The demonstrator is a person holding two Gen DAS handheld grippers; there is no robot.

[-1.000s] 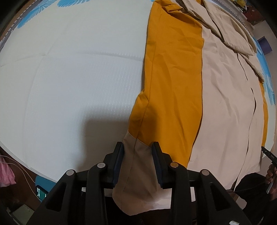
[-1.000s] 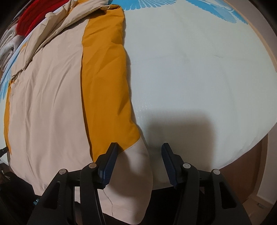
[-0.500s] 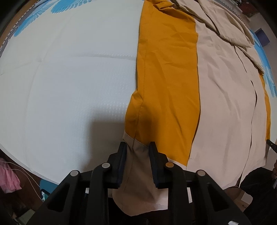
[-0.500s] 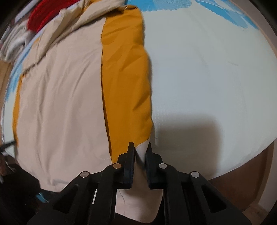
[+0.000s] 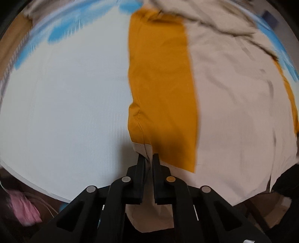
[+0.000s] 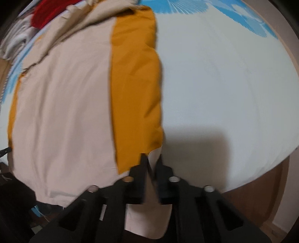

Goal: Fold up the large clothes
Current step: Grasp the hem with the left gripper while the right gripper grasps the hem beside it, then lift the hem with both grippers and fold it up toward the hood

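Nearest the lens in the left wrist view, the left hand-held gripper (image 5: 149, 158) has its jaws closing on a pinch of the beige cuff (image 5: 142, 148) at the end of the garment's (image 5: 233, 104) mustard-yellow sleeve (image 5: 160, 84); the cloth is bunched between the pads, and more beige fabric hangs below them past the bed's edge. In the right wrist view the right hand-held gripper (image 6: 152, 158) is clenched on the beige cuff (image 6: 155, 155) of the other mustard sleeve (image 6: 134, 89), with a beige flap drooping under the fingers. Beyond both grips the large garment lies spread flat on the bed (image 5: 65, 104), its wide beige body between the two mustard sleeves, its near hem draped over the bed's edge. The white bedcover stretches bare beside each sleeve, with a dark shadow just past each gripper. Farther off, blue leaf prints (image 6: 248, 20) mark the cover's far end, where the garment's beige upper part is rumpled. A red cloth (image 6: 48, 13) and a pale grey one (image 6: 16, 41) lie heaped at the far corner.
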